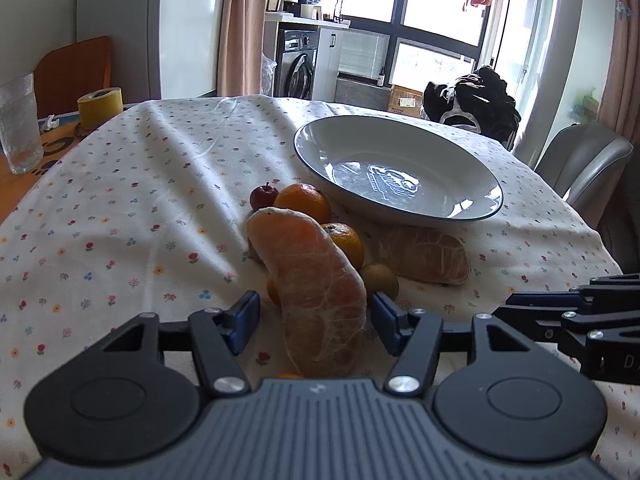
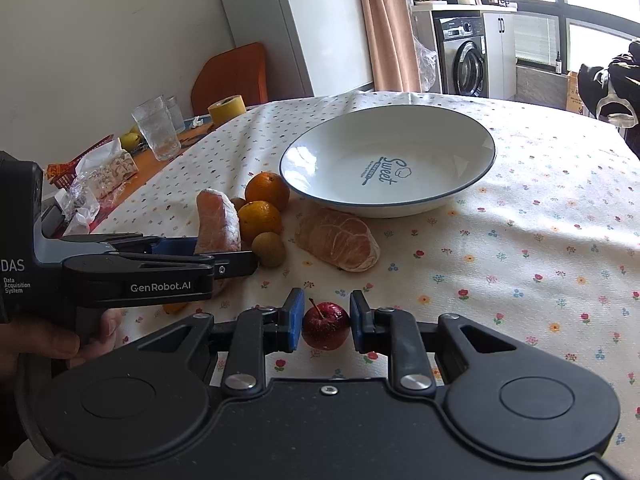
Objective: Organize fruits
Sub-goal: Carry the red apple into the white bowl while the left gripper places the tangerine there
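Nearest the right wrist camera, the right gripper [image 2: 323, 326] has its blue-padded jaws around a small dark red apple with a stem [image 2: 325, 325]. The right pad appears to touch the fruit, while a thin gap may remain on the left, so whether it is clamped cannot be told for sure.

In the left wrist view, the left gripper [image 1: 316, 322] has its jaws spread wide on either side of a large peeled orange-pink citrus segment standing on end [image 1: 320, 300]. Neither blue pad clearly touches it in this view. The segment's base is hidden behind the gripper body. From the right camera, the left gripper [image 2: 224, 254] is seen side-on, with its fingers crossing the lower part of the segment [image 2: 218, 222], and part of a hand [image 2: 56, 344] grips its handle at the frame edge.

Just behind the segment sit two round oranges [image 1: 304, 202], a small brown round fruit [image 1: 382, 280] and a second small red apple [image 1: 263, 196], which is mostly hidden. To the right, another peeled citrus segment lies flat [image 2: 338, 244] on the flower-printed white tablecloth [image 2: 520, 248].

Beyond it stands a wide white bowl with a dark blue rim [image 2: 472, 188], holding no fruit, with "Sweet" printed inside. Farther left, partly cut off, are a ribbed clear glass tumbler [image 2: 156, 128] and a yellow tape roll [image 2: 226, 108].
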